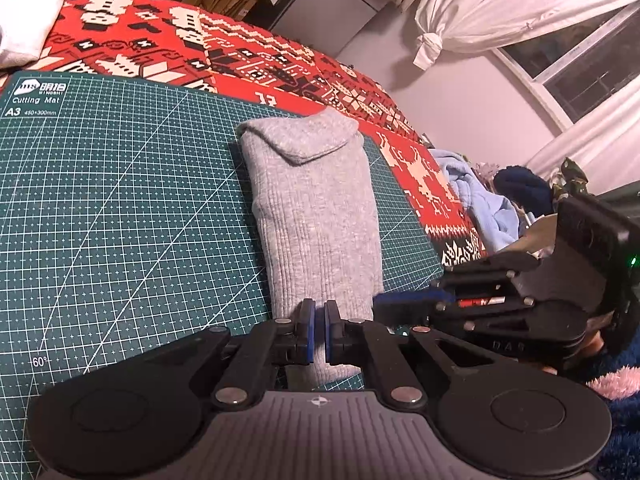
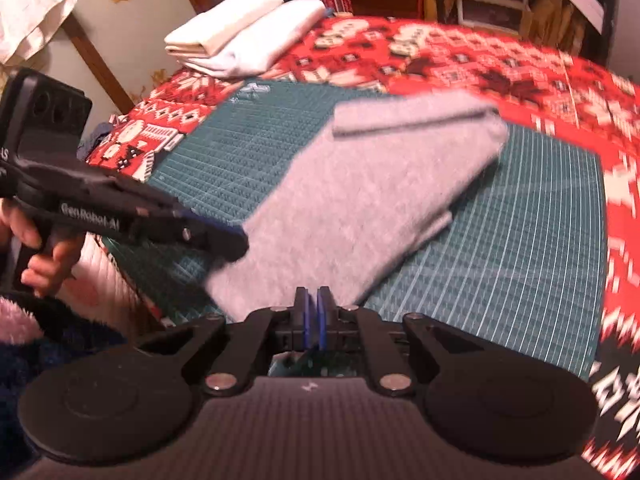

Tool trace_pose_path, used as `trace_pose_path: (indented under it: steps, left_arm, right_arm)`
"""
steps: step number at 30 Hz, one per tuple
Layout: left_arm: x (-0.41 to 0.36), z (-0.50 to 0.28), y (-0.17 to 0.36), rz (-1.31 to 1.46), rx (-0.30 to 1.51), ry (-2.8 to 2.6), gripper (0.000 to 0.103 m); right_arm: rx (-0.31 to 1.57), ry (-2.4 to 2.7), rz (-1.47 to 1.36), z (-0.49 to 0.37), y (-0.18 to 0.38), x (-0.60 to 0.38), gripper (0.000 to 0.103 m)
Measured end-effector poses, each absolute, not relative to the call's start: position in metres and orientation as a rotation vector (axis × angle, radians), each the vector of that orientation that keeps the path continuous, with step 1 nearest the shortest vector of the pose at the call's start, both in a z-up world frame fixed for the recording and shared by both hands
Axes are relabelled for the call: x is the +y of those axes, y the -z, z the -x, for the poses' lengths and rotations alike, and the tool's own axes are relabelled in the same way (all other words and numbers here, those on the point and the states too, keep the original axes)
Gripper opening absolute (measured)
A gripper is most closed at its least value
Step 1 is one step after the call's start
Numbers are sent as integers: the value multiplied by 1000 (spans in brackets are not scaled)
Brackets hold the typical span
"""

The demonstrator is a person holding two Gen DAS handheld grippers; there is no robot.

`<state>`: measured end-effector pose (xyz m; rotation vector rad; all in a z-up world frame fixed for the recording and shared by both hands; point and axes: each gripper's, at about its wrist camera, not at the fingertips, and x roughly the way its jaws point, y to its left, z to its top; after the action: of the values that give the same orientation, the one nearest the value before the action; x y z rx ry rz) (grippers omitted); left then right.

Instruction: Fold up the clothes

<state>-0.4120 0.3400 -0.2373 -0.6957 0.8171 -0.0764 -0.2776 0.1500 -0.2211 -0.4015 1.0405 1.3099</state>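
Note:
A grey knitted garment point(image 1: 312, 208) lies folded into a long strip on the green cutting mat point(image 1: 120, 200), a small flap turned over at its far end. My left gripper point(image 1: 319, 332) is shut over the strip's near end, with grey cloth showing between the blue pads. My right gripper point(image 1: 379, 304) comes in from the right, its tip at the strip's near right edge. In the blurred right wrist view, my right gripper point(image 2: 313, 318) is shut at the near edge of the garment point(image 2: 360, 192). The left gripper point(image 2: 239, 240) touches its left edge there, held by a hand point(image 2: 48, 264).
The mat point(image 2: 520, 240) lies on a red patterned blanket point(image 1: 260, 60). Folded white cloths point(image 2: 244, 32) are stacked at the blanket's far left corner. Blue and dark clothes point(image 1: 492, 200) are heaped beyond the blanket's right edge. Shelves and curtains stand behind.

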Motion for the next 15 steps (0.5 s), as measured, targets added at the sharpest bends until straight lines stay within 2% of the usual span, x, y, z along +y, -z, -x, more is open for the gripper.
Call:
trace_pose_path:
  steps: [9,15]
  left_arm:
    - [336,421,232,615,870,49,6]
    - [336,429,228,568,889,-19,7]
  right_arm:
    - [1099,-1260,363,270,222,132,7]
    - [1133,-1172,202,242,221,116,8]
